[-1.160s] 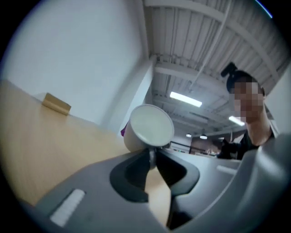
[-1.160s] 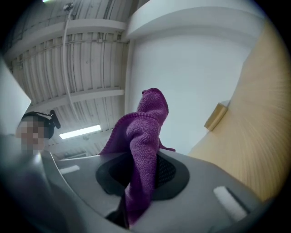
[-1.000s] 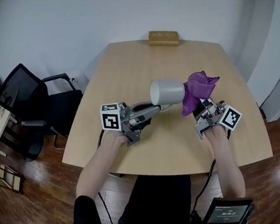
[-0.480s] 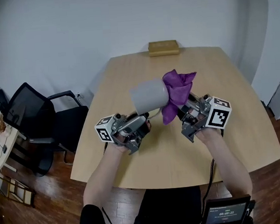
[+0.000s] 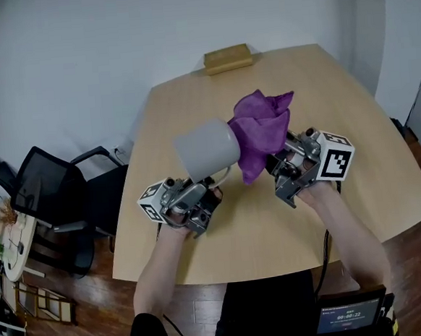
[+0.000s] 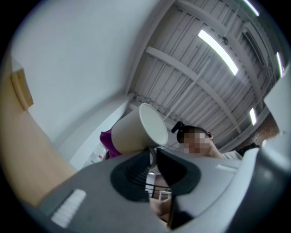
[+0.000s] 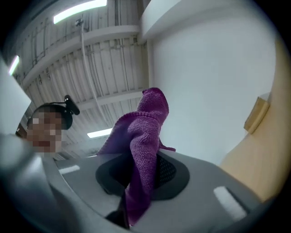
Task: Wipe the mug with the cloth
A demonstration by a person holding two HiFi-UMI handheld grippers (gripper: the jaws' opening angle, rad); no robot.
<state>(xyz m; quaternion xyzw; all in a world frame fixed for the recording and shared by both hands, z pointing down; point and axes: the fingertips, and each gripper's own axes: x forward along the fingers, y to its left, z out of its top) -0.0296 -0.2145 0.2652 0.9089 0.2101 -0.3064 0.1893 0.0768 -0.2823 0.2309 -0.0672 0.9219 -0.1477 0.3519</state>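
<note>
Mug point(image 5: 208, 151), handle in left claw point(image 6: 153, 158)

Matt mug point(image 5: 208, 151), nubbly cloth point(image 5: 259, 127), smooth wooden table point(image 5: 351, 116).

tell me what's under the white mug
Only the pale wooden table, with a gap between. The white ceramic mug hangs sideways in the air, the left claw shut on its handle. The purple cloth covers its right end, hiding the inside.
</note>
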